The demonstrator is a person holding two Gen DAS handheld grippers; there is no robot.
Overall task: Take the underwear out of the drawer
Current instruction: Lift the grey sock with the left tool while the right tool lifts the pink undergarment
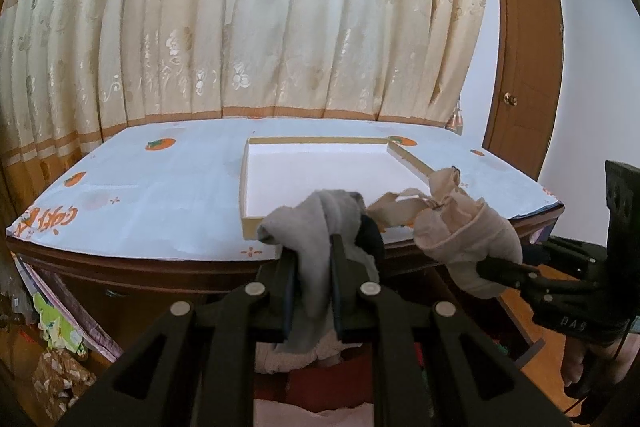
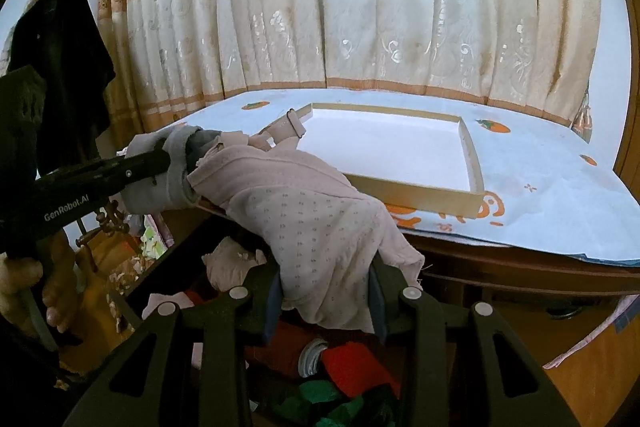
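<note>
Two tongs each pinch one garment: left grey underwear, right pink underwear.

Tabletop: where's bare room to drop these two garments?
The shallow box has a bare white floor. The tablecloth left of it, up to the curtain, is bare too. Crowded: the drawer below, full of clothes.

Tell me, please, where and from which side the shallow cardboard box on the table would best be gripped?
Grip the shallow cardboard box by its near wall, from the table's front edge. That wall stands upright, thin and bare at the table's near edge, so jaws could straddle it from above. Both grippers are now full: left gripper with grey underwear, right gripper with pink underwear.
</note>
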